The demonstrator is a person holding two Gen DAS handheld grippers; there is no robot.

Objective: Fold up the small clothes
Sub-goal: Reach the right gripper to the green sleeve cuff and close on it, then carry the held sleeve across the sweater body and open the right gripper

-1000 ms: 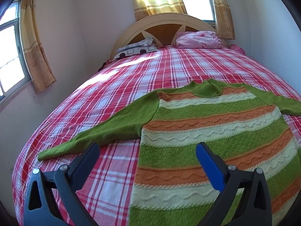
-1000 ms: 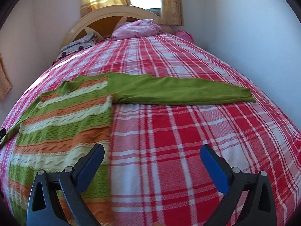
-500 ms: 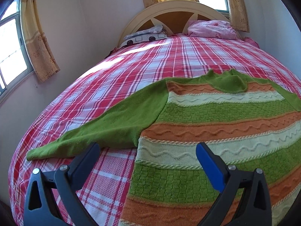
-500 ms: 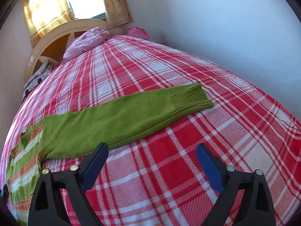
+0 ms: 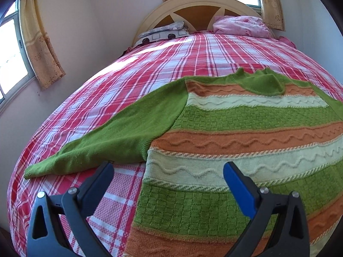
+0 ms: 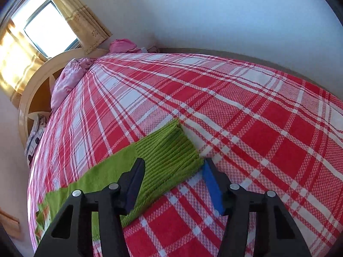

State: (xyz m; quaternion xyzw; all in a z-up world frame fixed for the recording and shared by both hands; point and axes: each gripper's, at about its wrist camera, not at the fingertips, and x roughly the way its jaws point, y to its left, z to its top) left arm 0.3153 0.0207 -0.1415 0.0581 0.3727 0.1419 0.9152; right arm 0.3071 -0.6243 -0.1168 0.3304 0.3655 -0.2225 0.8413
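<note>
Sweater (image 5: 246, 145): flat on the plaid bedspread (image 5: 150, 68).
Left gripper (image 5: 168, 171): jaws apart, empty.
Right gripper (image 6: 173, 167): jaws closing, ribbed cuff (image 6: 171, 147) between them.

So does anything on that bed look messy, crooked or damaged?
Nothing stands out. The striped sweater lies flat on the plaid bedspread, sleeves spread out, no tears or stains visible. The right gripper is closing around one ribbed cuff; the left gripper hovers open over the sweater's side edge.
</note>
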